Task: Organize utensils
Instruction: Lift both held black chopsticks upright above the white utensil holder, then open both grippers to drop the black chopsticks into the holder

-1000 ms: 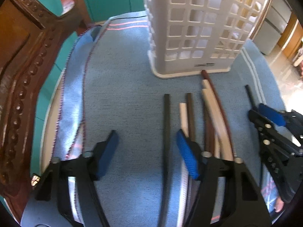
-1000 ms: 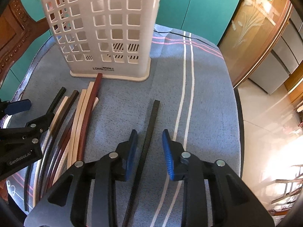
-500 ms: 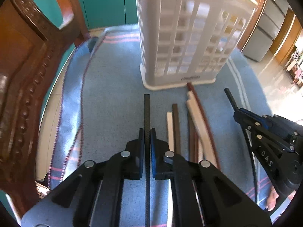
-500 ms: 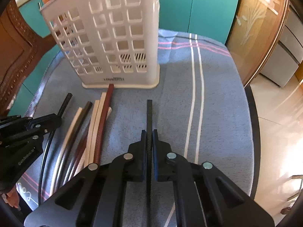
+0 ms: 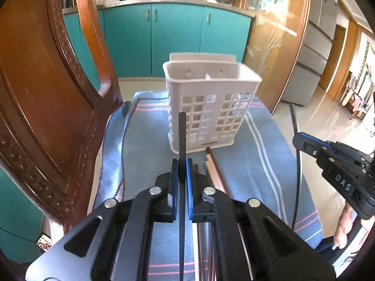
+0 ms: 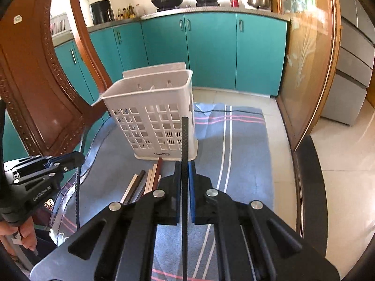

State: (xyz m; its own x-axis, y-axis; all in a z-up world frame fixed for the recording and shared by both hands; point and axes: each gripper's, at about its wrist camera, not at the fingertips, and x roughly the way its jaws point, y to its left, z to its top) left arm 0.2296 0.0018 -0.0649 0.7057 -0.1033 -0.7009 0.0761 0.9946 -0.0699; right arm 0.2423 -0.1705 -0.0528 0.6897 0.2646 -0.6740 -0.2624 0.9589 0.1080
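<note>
At the bottom centre of the left wrist view, our left hand-held gripper (image 5: 182,182) is clamped on a black chopstick (image 5: 182,140). In the right wrist view our right hand-held gripper (image 6: 184,182) is clamped the same way on a second black chopstick (image 6: 185,140). A second ago both pairs of jaws stood apart over sticks lying flat on the cloth; half a second ago they had closed, low over the bench. Now both sticks are off the cloth, their tips crossing the lower wall of the basket in the picture, so the pick-up is done and we judge the next step to be carrying them to the holder.

Just beyond the jaws, the other chopsticks (image 5: 214,164) lie in a loose bundle on the blue striped cloth (image 5: 257,159) that covers the bench, their far ends just beside the holder's base. At mid-frame stands the white utensil basket (image 5: 211,107). Earlier only its lattice wall showed, filling the upper frame; now we see its open rim and the divider inside, empty as far as we can tell. Beyond it are the teal cabinets (image 6: 211,46).
</note>
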